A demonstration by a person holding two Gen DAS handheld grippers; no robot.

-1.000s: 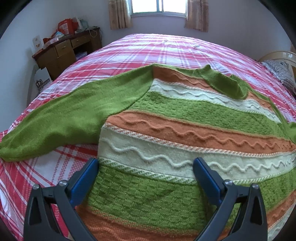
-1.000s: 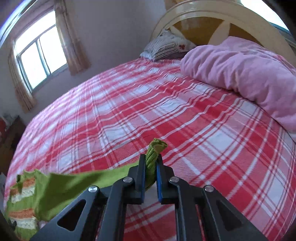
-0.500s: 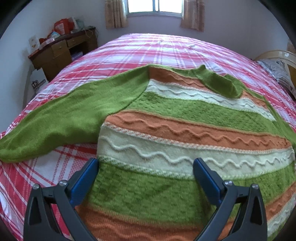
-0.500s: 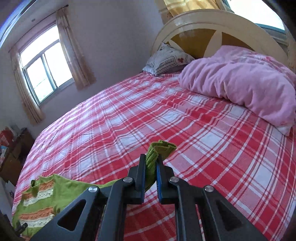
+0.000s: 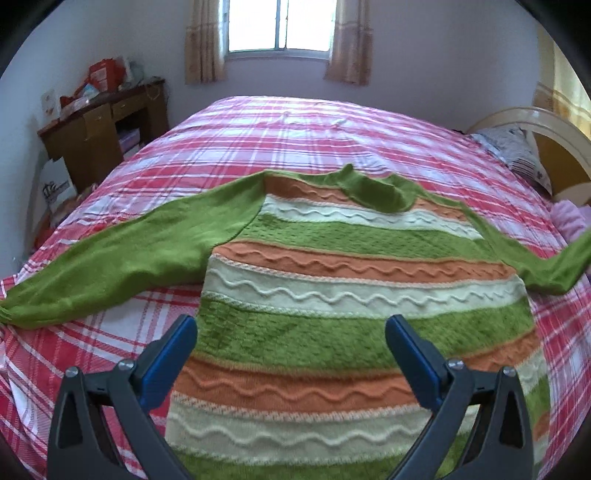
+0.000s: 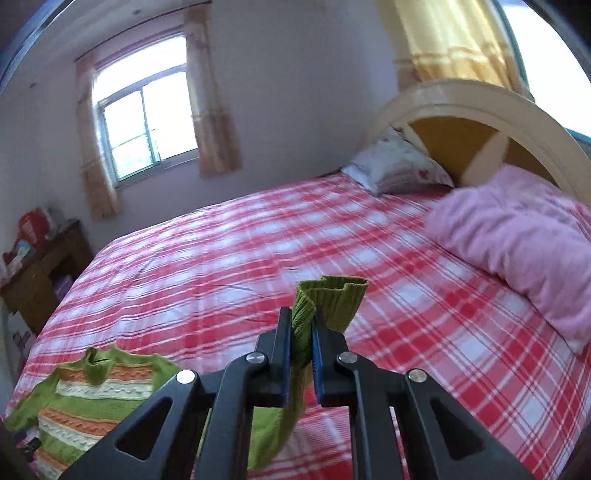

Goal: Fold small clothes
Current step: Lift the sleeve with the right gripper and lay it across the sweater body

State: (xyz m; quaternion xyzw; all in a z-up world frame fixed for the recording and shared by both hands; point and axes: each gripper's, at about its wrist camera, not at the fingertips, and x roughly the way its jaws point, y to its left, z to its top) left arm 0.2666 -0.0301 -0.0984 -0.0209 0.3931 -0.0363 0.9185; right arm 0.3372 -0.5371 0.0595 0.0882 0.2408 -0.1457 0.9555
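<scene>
A knitted sweater (image 5: 332,302) with green, orange and cream stripes lies flat on the red plaid bed (image 5: 295,129), collar at the far side. Its left green sleeve (image 5: 122,258) stretches out to the left on the bed. My left gripper (image 5: 290,339) is open and empty, hovering over the sweater's lower body. My right gripper (image 6: 300,332) is shut on the cuff of the right green sleeve (image 6: 328,299) and holds it lifted above the bed. The sweater body also shows in the right wrist view (image 6: 88,398) at lower left. The raised sleeve shows in the left wrist view (image 5: 554,266) at the right edge.
A pink quilt (image 6: 517,236) and a patterned pillow (image 6: 399,166) lie by the cream headboard (image 6: 480,107). A wooden desk (image 5: 99,133) with clutter stands left of the bed. A curtained window (image 5: 280,26) is on the far wall.
My right gripper has risen with the sleeve cuff and pulled the right sleeve outward. The left gripper has drawn back, so more of the sweater shows.
</scene>
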